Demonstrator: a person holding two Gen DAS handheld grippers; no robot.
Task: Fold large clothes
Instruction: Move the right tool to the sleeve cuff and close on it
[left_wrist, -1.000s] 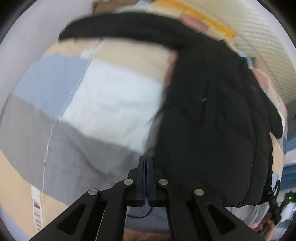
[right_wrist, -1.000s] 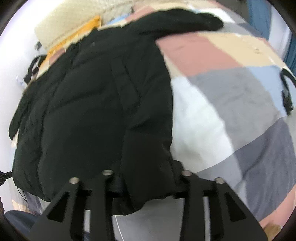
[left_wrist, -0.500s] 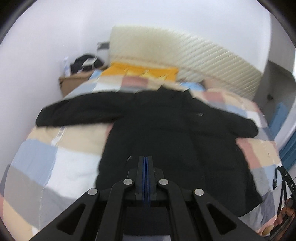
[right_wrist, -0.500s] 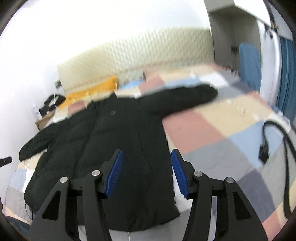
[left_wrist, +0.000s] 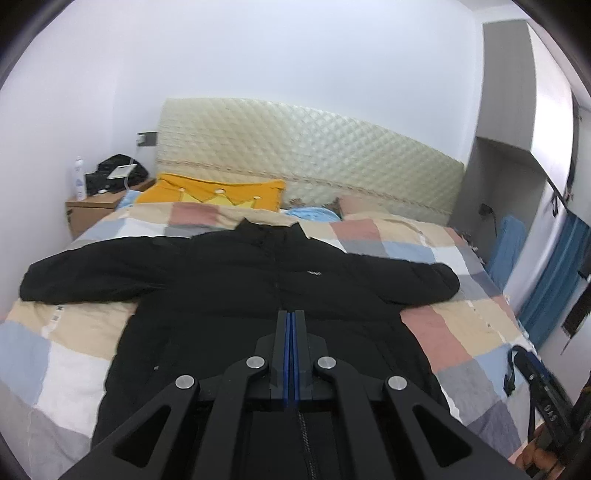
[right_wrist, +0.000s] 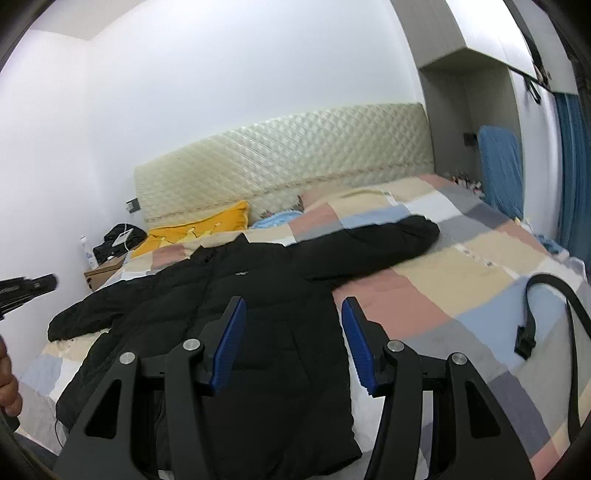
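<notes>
A large black puffer jacket (left_wrist: 229, 291) lies flat, front up, on the checked bedspread (left_wrist: 436, 328), sleeves spread left and right, collar toward the headboard. It also shows in the right wrist view (right_wrist: 266, 306). My left gripper (left_wrist: 291, 317) is shut and empty, held above the jacket's lower middle near the zip. My right gripper (right_wrist: 291, 314) is open and empty, held above the jacket's lower right part, blue pads (right_wrist: 231, 339) apart.
A black strap with a buckle (right_wrist: 554, 314) lies on the bed's right side. A yellow pillow (left_wrist: 218, 192) and blue cloth lie by the quilted headboard (left_wrist: 314, 162). A bedside table (left_wrist: 92, 210) with a bottle stands at the left; blue curtains (left_wrist: 554, 288) at the right.
Both grippers have lifted and pulled back from the jacket's hem, so the whole bed shows. The right gripper let go of the hem and opened. The left stayed shut.
</notes>
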